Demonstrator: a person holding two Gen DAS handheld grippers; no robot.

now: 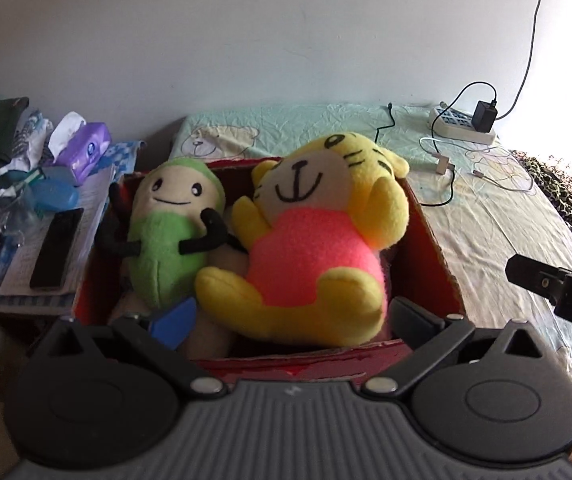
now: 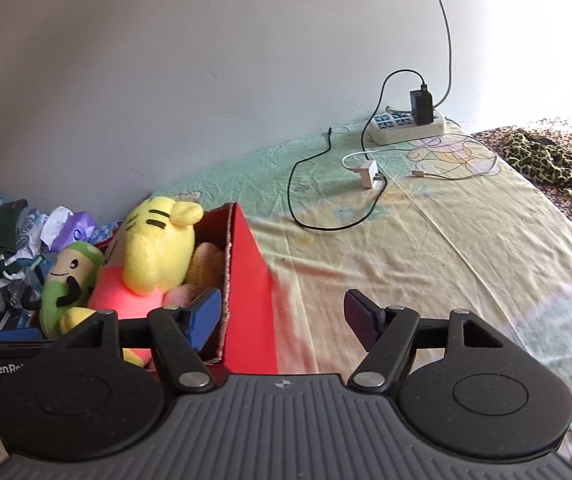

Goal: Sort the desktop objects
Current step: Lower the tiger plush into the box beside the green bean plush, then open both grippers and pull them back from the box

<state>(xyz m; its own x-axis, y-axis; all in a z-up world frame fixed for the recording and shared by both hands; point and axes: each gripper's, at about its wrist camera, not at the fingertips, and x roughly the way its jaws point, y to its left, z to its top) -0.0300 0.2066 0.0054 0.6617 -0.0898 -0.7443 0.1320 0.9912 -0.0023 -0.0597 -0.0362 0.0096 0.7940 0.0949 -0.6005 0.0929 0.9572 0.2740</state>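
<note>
Red cardboard box [image 1: 426, 216]: open-topped, standing on the bed [image 2: 426, 240], against a cluttered side stand.

Contents: yellow tiger plush [image 1: 318, 240] in a pink top, lying on its back and filling the right half; green plush [image 1: 166, 232] with black arms, beside it on the left, the two touching. Further beige plush [image 2: 206, 264] partly hidden beneath them.

Left claw [image 1: 290, 320]: fingers spread wide, poised over the near edge of the box, holding nothing.

Right claw [image 2: 282, 320]: fingers apart, empty, straddling the box's right wall, left finger over the interior, right finger over the bedsheet.

Also on the bed: white power strip [image 2: 406, 128] with black adapter, black cable [image 2: 298, 184], white charger [image 2: 368, 170].

Side stand: purple tissue pack [image 1: 90, 152], black remote [image 1: 56, 248] on papers.
</note>
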